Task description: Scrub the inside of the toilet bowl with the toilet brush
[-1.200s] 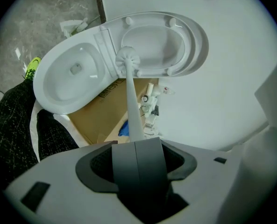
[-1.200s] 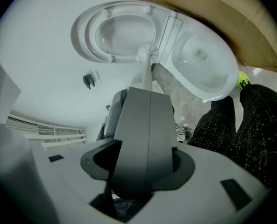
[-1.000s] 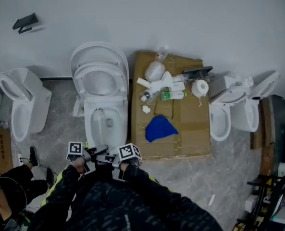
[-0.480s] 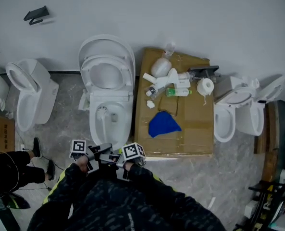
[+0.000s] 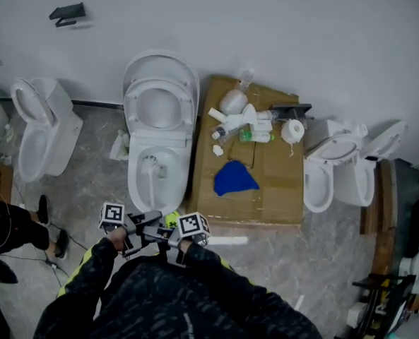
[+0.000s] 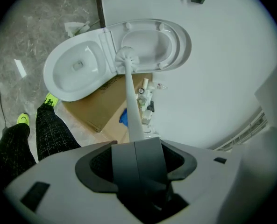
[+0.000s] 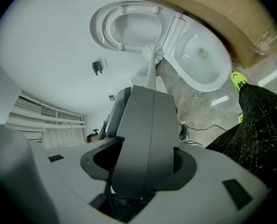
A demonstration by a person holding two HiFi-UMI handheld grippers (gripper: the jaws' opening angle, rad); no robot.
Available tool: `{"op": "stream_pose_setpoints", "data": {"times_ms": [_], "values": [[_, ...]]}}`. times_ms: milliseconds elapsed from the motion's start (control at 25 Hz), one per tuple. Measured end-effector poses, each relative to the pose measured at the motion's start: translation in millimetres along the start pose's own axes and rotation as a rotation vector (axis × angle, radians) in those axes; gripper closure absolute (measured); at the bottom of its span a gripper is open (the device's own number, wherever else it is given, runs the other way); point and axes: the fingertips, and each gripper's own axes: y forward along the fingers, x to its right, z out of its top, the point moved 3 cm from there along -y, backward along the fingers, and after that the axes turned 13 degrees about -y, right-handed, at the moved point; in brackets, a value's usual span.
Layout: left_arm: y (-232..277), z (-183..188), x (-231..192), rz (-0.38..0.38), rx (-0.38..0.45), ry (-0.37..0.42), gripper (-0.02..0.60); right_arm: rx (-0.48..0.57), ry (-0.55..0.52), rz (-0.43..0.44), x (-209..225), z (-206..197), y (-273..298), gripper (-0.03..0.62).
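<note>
A white toilet [image 5: 158, 129] stands against the wall with its lid and seat raised. In its bowl [image 5: 168, 182] is the head of the white toilet brush [image 5: 150, 165]. The handle runs back toward me. At the bowl's front edge, my left gripper [image 5: 142, 224] and right gripper [image 5: 168, 233] sit side by side. In the left gripper view the gripper [image 6: 136, 143] is shut on the toilet brush [image 6: 129, 92], whose head shows against the toilet [image 6: 77, 69]. In the right gripper view the gripper [image 7: 145, 90] is shut, and the toilet brush [image 7: 151, 66] sticks out beyond it.
Right of the toilet lies a cardboard sheet [image 5: 276, 193] with a blue cloth [image 5: 234, 179], bottles [image 5: 241, 119] and a paper roll [image 5: 292, 130]. Other toilets stand at the left [image 5: 36, 129] and right [image 5: 322, 171]. A person's legs [image 5: 11, 224] are at the far left. A white strip [image 5: 227, 241] lies on the floor.
The head view has shifted, so the room sits a little differently in frame. Both grippers stay at the bowl's front with the brush head in the bowl.
</note>
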Motion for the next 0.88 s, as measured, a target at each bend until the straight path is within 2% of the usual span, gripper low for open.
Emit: {"op": "stream_pose_setpoints", "data": {"times_ms": [480,880], "values": [[-53,-79,-62,-0.077,-0.026,0.040,0.324,0.009,-0.087,-0.028,6,-115,9,0.385],[-73,-164,-129,-0.080,-0.042,0.063,0.324,0.038,-0.101,-0.049,25,-223,-12,0.384]]}}
